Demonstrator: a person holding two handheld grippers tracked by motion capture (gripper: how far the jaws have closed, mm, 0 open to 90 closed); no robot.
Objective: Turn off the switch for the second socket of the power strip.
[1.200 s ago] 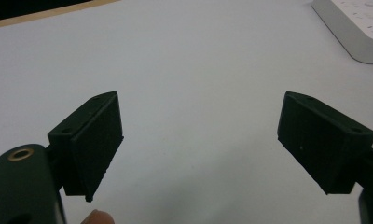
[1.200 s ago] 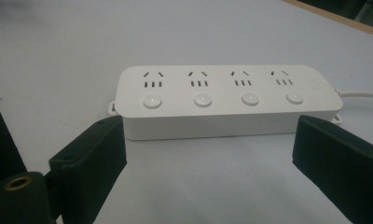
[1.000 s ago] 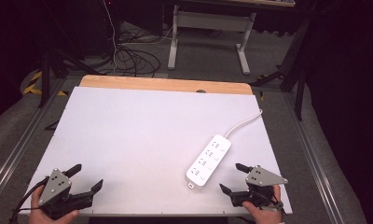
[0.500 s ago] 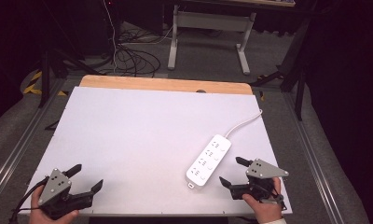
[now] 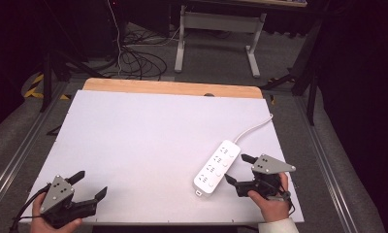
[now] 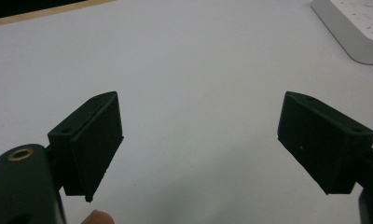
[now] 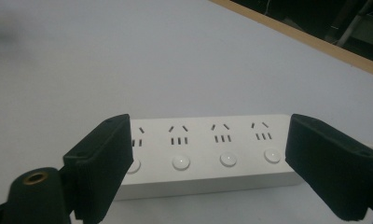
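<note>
Two claws are spread wide and empty. The right claw [image 5: 234, 170] faces the power strip [image 5: 217, 168] lying near the counter's [image 5: 134, 136] right front; the left claw [image 5: 91, 186] waits well apart. Closing off-centre could slide the strip sideways.

Bright even light on tabletop [image 5: 148, 136]; dark surroundings.

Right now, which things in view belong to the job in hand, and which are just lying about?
In the job:
- power strip, lying on the table
- right gripper, open, beside the strip
- left gripper, open, away from it

Lying about:
- cables on the floor
- desk frame behind the table
</note>
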